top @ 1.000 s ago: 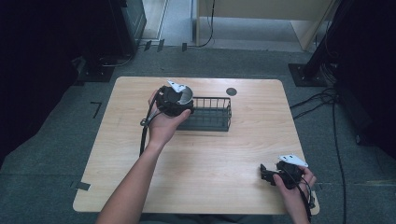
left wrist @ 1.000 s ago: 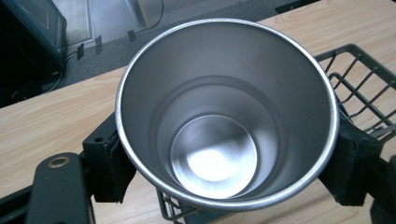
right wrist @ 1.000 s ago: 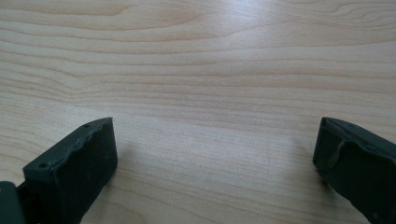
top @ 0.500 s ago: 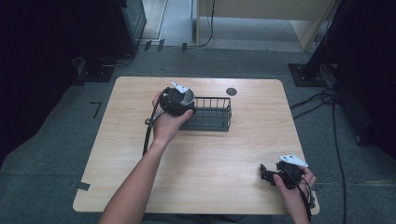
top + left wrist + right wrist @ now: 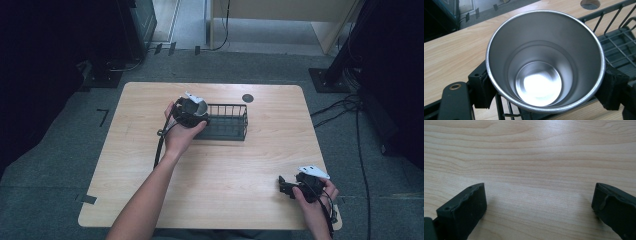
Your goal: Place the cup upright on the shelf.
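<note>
A shiny steel cup (image 5: pixel 544 62) sits between the two black jaws of my left gripper (image 5: pixel 546 87), which is shut on it; the cup is upright and I look down into its bare inside. In the high view the cup (image 5: pixel 196 106) and the left gripper (image 5: pixel 189 112) hover at the left end of a black wire basket (image 5: pixel 227 122). The same basket (image 5: pixel 616 42) shows to the right of and below the cup in the left gripper view. My right gripper (image 5: pixel 286 187) rests near the table's front right corner, open, with bare wood between its jaws (image 5: pixel 539 205).
The light wooden table (image 5: pixel 250 165) has a round cable hole (image 5: pixel 247 98) at its far edge, behind the basket. A black cable (image 5: pixel 160 145) trails from the left gripper along the forearm. Dark racks and cables stand on the grey floor around the table.
The left gripper has shifted slightly with the cup over the basket's left end. The right gripper has stayed put.
</note>
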A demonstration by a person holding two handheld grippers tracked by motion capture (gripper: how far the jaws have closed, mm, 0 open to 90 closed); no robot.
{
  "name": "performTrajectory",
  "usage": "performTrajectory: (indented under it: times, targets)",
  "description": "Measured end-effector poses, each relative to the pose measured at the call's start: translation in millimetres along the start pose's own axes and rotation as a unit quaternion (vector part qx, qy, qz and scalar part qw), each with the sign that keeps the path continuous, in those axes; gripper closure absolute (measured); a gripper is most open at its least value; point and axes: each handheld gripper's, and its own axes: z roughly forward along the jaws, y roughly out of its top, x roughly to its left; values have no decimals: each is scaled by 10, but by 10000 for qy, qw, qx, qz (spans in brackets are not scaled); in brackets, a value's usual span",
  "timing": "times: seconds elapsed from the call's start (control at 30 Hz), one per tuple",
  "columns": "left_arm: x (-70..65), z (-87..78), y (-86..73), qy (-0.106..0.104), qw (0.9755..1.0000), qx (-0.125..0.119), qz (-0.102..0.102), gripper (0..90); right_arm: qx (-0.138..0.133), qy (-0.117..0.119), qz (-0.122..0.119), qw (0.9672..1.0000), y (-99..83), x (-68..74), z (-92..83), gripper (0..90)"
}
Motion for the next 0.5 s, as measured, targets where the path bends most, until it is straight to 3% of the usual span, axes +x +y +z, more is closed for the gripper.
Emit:
performTrajectory:
  times: [0.3, 0.5]
  targets:
    - [-25, 71, -34, -21, 10000, 61, -5, 191, 0, 1, 1, 10000, 0, 0, 0, 0]
    - [-1, 88, -47, -47, 9998, 9, -187, 188, 0, 1, 1, 10000, 0, 0, 0, 0]
